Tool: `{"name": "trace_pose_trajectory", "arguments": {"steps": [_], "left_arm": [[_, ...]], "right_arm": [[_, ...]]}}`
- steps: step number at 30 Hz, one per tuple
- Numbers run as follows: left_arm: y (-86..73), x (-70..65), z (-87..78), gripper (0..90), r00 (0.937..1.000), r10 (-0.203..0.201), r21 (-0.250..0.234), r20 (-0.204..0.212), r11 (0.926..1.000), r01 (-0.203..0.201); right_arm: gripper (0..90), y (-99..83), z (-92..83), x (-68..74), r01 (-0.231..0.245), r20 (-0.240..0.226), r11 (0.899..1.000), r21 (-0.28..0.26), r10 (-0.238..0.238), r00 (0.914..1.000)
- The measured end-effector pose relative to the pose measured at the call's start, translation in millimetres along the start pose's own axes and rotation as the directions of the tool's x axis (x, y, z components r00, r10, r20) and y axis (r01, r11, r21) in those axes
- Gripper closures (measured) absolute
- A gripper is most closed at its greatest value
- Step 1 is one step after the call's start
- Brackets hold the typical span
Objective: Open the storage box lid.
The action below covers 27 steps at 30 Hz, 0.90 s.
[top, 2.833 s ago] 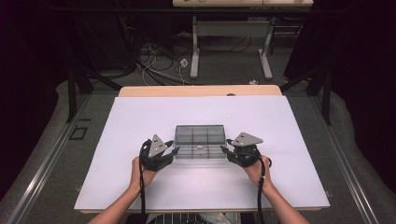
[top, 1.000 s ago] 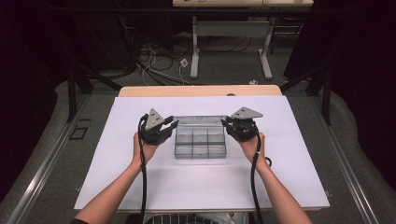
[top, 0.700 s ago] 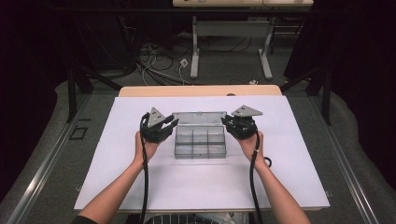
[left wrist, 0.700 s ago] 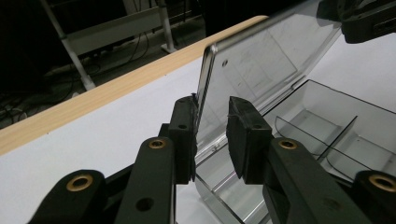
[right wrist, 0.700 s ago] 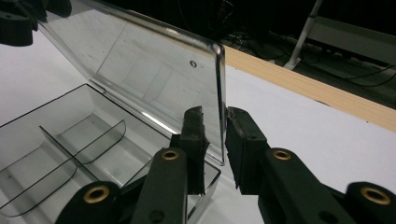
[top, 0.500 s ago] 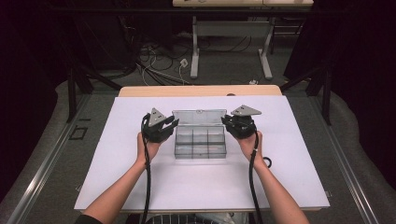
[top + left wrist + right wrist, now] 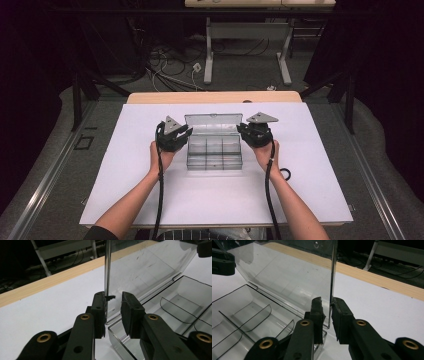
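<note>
A clear plastic compartment box point(image 7: 214, 156) sits mid-table on the white sheet, with its lid point(image 7: 212, 122) raised near upright at the far side. My left gripper point(image 7: 183, 134) is at the lid's left end and my right gripper point(image 7: 244, 131) at its right end. In the left gripper view the lid's point(image 7: 145, 265) side edge stands between the jaws point(image 7: 113, 302), against one pad, with a gap to the other. The right gripper view shows the same: the lid point(image 7: 287, 272) edge lies between the jaws point(image 7: 327, 307), touching one pad. The dividers point(image 7: 244, 315) hold nothing.
The white sheet point(image 7: 125, 165) covers the table, with a wooden strip point(image 7: 215, 97) along the far edge. A black cable loop point(image 7: 285, 174) lies by my right wrist. Cables and a table frame point(image 7: 245, 45) stand on the floor beyond.
The box was shut nearer the front at first. Both hands have since moved away from the person, and the lid has swung up from flat to near upright. The hands kept still over the last second.
</note>
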<state>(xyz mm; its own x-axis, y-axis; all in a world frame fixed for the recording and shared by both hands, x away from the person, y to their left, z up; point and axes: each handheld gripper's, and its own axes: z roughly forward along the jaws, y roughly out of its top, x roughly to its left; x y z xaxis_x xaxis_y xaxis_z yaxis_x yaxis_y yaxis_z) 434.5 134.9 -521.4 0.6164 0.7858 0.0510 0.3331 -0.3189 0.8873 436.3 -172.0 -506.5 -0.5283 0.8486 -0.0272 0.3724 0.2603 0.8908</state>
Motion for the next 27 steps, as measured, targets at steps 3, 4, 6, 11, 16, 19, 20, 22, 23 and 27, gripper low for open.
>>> {"name": "trace_pose_trajectory", "arguments": {"steps": [3,4,6,11,16,19,20,22,23,27], "left_arm": [[-1.7,0.4,3.1,73.1,1.0,0.0,0.017,-0.001,0.9999,0.0],[-2.1,0.6,4.4,73.2,1.0,0.003,0.02,0.0,0.9998,-0.003],[-2.7,0.3,6.9,73.2,1.0,0.006,0.026,-0.003,0.9996,-0.006],[-3.0,0.5,10.1,73.2,0.9999,0.007,0.033,-0.01,0.9994,-0.007],[-3.5,1.5,12.5,73.1,0.9998,0.014,0.039,-0.011,0.9992,-0.014],[-4.2,1.8,13.8,73.0,0.9999,0.013,0.045,-0.009,0.9989,-0.013],[-4.6,1.6,14.4,73.1,0.9999,0.009,0.046,-0.011,0.9989,-0.008],[-5.1,1.8,15.6,73.0,0.9999,0.009,0.049,-0.011,0.9988,-0.008],[-5.6,1.6,16.2,73.1,0.9999,0.007,0.051,-0.011,0.9987,-0.006],[-6.4,1.3,18.3,73.0,0.9998,0.009,0.064,-0.019,0.9979,-0.008]], "right_arm": [[79.2,-1.5,2.3,0.2,-0.016,0.003,1.0,0.005,0.016,0.9999],[79.4,-1.8,2.7,-0.1,-0.017,0.003,1.0,0.012,0.017,0.9999],[79.4,-2.7,4.4,-0.9,-0.015,0.001,1.0,0.01,0.015,0.9999],[79.6,-4.4,7.8,-0.7,-0.03,0.006,0.999,0.03,0.029,0.9995],[79.3,-7.2,12.8,-2.1,-0.028,0.006,0.999,0.042,0.028,0.9996],[79.2,-8.2,14.9,-2.4,-0.033,0.005,0.998,0.047,0.033,0.9994],[79.1,-8.7,15.6,-2.9,-0.031,0.003,0.998,0.05,0.031,0.9995],[79.0,-9.7,17.1,-3.2,-0.033,0.001,0.998,0.057,0.033,0.9995],[78.9,-9.9,17.6,-3.2,-0.036,0.004,0.997,0.064,0.035,0.9994],[78.8,-12.3,21.1,-3.5,-0.03,0.006,0.997,0.068,0.03,0.9995]]}}
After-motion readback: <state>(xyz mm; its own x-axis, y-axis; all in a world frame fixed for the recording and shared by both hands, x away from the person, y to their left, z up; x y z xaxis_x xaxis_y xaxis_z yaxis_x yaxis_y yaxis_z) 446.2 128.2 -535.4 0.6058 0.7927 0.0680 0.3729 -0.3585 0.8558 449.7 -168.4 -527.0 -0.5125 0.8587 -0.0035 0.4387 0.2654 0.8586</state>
